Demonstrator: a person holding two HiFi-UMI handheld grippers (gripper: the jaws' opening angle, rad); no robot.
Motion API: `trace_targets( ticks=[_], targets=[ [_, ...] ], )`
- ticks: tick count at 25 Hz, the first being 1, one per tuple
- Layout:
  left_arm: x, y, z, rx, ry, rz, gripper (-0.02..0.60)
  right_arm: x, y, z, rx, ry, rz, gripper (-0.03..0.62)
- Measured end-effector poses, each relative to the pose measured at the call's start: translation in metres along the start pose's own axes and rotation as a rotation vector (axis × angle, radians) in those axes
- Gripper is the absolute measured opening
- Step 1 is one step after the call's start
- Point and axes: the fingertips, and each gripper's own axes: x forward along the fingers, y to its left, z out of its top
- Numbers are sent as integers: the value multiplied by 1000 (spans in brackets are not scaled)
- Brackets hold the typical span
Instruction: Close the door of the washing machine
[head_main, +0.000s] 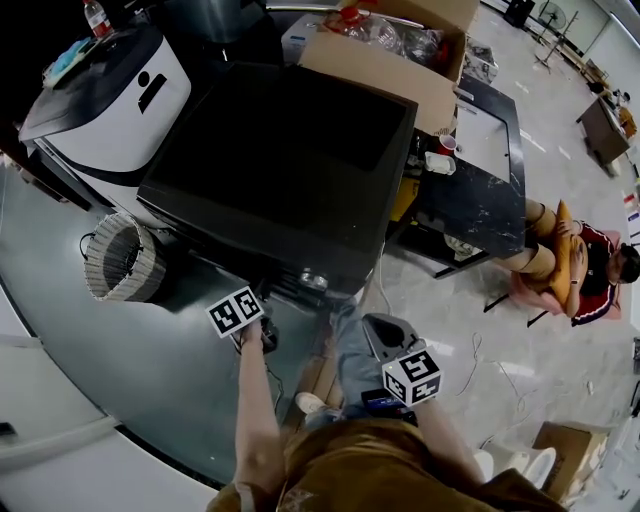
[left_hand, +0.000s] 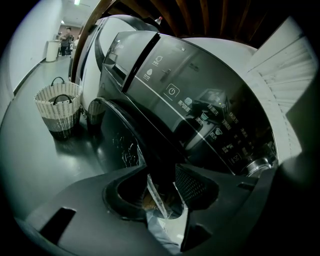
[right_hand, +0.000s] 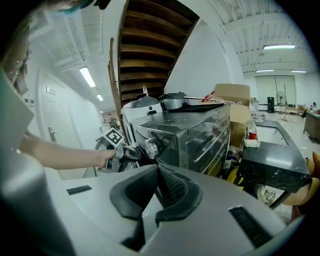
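Observation:
The black washing machine (head_main: 290, 150) fills the middle of the head view. Its control panel (left_hand: 200, 105) with lit icons and its dark glass door (left_hand: 117, 140) show close up in the left gripper view. My left gripper (head_main: 250, 320) is at the machine's front, low down. Its jaws (left_hand: 162, 186) stand apart, with a thin pale edge slanting through the gap; the pads do not visibly press on it. My right gripper (head_main: 411, 378) hangs back near my body, pointed at the machine (right_hand: 185, 135), its pads together on nothing (right_hand: 157, 182). It sees the left gripper (right_hand: 116, 149) by the round knob (right_hand: 151, 148).
A wicker basket (head_main: 120, 258) stands on the floor left of the machine. A white appliance (head_main: 120, 95) is behind it. A cardboard box (head_main: 390, 50) and a black table (head_main: 480, 190) are on the right side, and a person (head_main: 580, 262) sits beyond them.

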Motion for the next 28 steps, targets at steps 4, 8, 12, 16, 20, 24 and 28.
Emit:
trace_targets(
  ticks=[4, 8, 12, 16, 20, 24, 28],
  targets=[
    [-2, 1, -1, 27, -53, 3, 197, 0, 3, 0, -8, 0, -7, 11],
    [-6, 1, -3, 73, -92, -19, 199, -6, 2, 2, -14, -6, -27, 11],
    [-14, -3, -6, 133, -104, -46, 199, -8, 11, 7, -60, -10, -15, 11],
    [-32, -7, 1, 175, -165, -68, 199, -6, 30, 12, -97, -22, 11, 11],
    [-55, -16, 3, 262, -200, -72, 184, -3, 53, 14, -183, -21, 36, 12],
    [-89, -35, 1, 378, -246, -117, 134, -2, 74, 21, -196, -41, 53, 11],
    [-134, -57, 6, 449, -351, -166, 84, 0, 90, 23, -226, -41, 50, 11]
  ],
)
